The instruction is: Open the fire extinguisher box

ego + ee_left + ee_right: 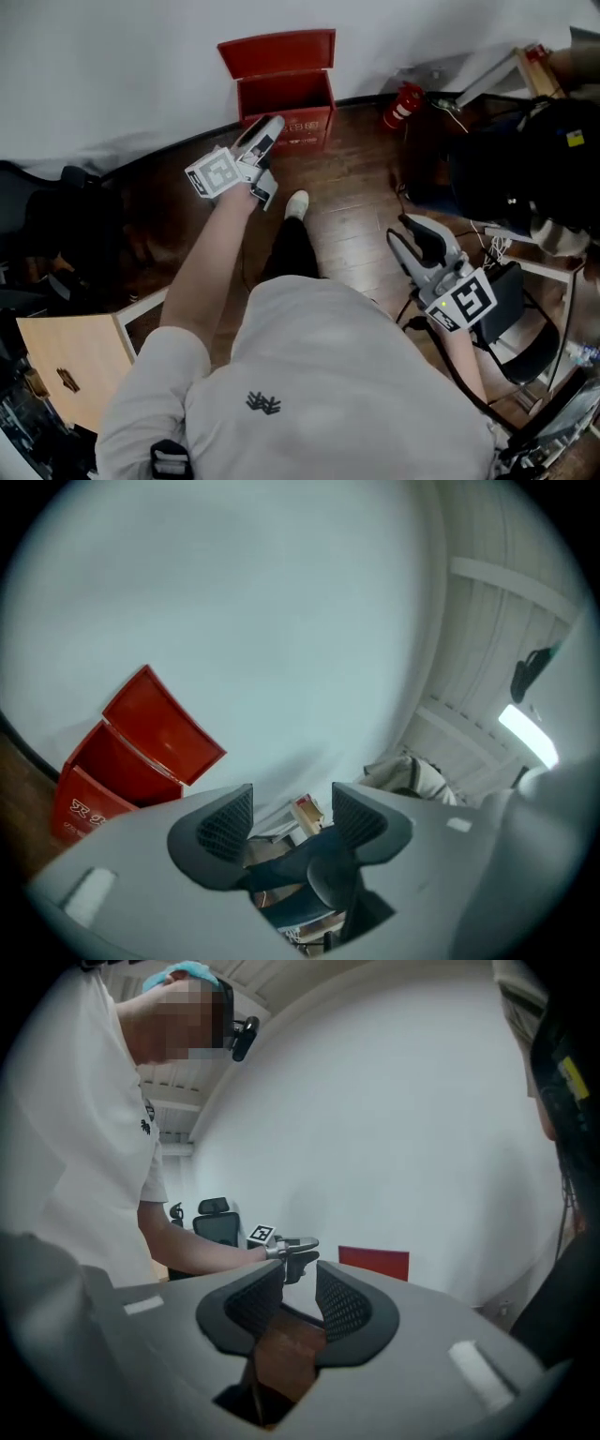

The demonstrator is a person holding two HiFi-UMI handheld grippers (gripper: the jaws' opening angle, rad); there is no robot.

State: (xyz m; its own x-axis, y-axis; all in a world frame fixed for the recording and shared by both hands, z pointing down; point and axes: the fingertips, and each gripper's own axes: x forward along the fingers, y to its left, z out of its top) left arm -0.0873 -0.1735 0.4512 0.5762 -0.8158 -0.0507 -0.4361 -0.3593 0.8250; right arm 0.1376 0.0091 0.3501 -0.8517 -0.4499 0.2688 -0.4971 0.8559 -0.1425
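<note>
Fire extinguisher box (286, 103): red, set on the floor (347, 206) against the wall (141, 66), lid (277, 52) raised. Judged rigid, light sheet metal, hinged; lid front edge best taken. Left tool (270, 127): spread, empty. Right tool (417, 239): spread, empty.

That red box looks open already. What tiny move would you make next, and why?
Probably pull the left gripper back from the red box: its lid stands upright against the wall, the inside is exposed, and the gripper's jaws are apart with nothing between them, so the opening looks done.
</note>
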